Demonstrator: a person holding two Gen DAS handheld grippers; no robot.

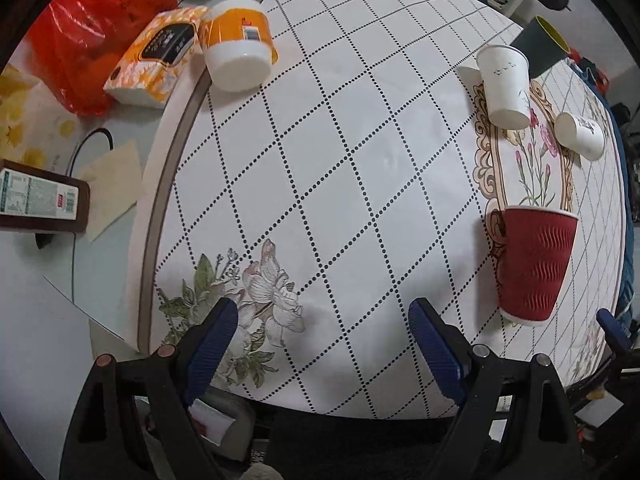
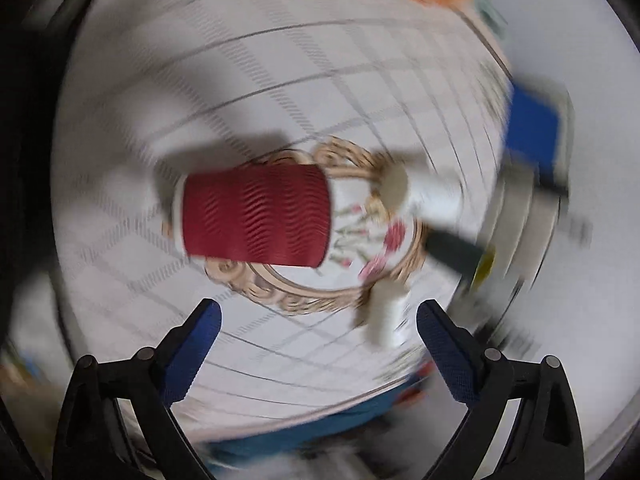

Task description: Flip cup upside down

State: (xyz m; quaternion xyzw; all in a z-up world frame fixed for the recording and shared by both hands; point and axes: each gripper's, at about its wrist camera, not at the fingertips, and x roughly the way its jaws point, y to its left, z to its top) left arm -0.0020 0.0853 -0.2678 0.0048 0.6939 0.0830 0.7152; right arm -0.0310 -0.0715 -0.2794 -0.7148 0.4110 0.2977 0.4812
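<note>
Judging from the layout, the flip looks done or not yet begun: the red ribbed cup [image 1: 536, 266] stands wide rim on the surface [image 1: 340, 140] at right of the left view, ungripped. Right gripper [image 2: 318, 334] and left gripper [image 1: 324, 334] both have fingers spread, empty. Next: back away or regrasp

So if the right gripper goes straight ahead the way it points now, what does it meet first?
Probably the tablecloth just short of the red ripple cup. The right gripper is open, with nothing between it and the cup. The picture is motion-blurred, so depth is uncertain.
</note>
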